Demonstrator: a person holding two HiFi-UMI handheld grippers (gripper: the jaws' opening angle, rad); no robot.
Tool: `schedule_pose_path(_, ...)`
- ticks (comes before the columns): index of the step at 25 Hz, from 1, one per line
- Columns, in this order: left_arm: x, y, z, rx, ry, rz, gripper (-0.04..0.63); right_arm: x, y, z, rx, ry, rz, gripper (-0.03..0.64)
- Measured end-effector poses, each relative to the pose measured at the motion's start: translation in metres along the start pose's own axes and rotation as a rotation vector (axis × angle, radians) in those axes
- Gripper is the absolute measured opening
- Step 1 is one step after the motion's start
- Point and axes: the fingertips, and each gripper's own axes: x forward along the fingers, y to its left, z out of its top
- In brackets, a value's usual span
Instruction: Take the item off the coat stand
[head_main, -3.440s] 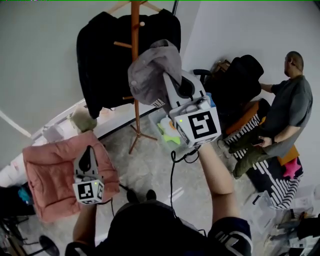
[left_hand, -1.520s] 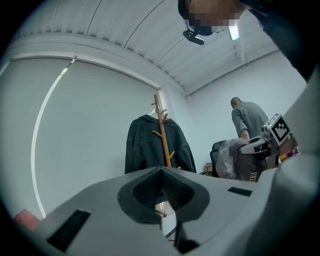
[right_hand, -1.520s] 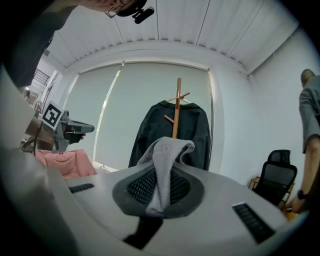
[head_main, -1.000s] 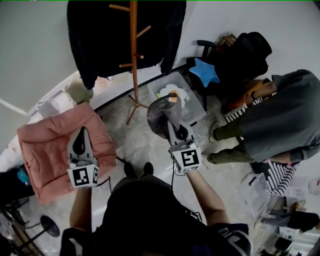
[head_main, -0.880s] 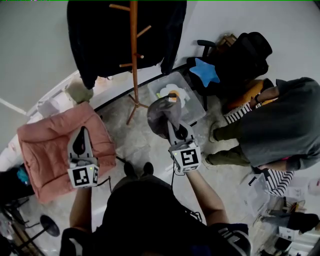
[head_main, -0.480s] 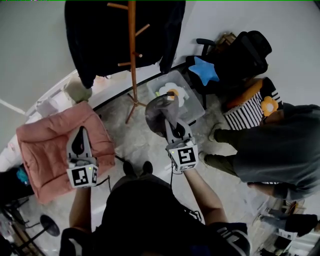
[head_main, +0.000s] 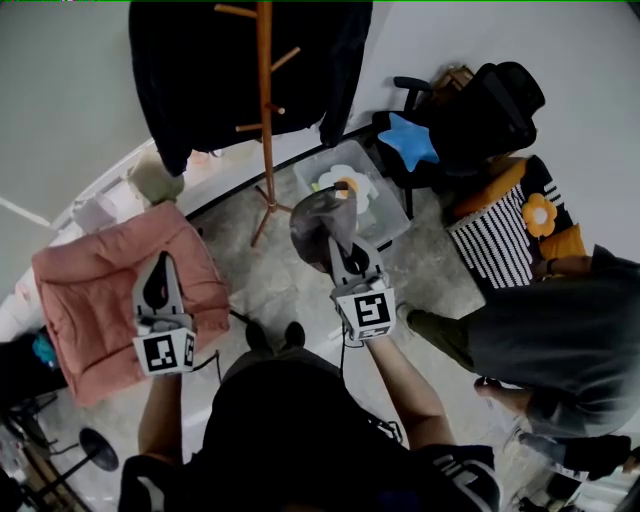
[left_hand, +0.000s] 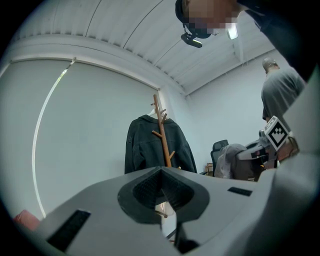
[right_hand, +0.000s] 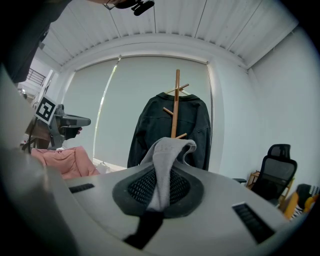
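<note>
You are holding the left gripper (head_main: 163, 268) idle over the pink cushion (head_main: 90, 290), its fingers closed on nothing, since one hand seems enough for this job. The stand (head_main: 264, 120) is bearing only the black coat (head_main: 200, 80), while to its right your right gripper (head_main: 340, 240) is pinching the grey cap (head_main: 312, 228) tight between closed fingers, carrying it low and well clear of that stand.
</note>
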Motion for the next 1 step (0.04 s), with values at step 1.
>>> schedule_pose_path(1, -0.0002, -0.0001, -0.0003, 0.0, -0.001, 0.001, 0.022, 0.0003, 0.0003, -0.0008, -0.002, 0.0, 0.001, 0.025)
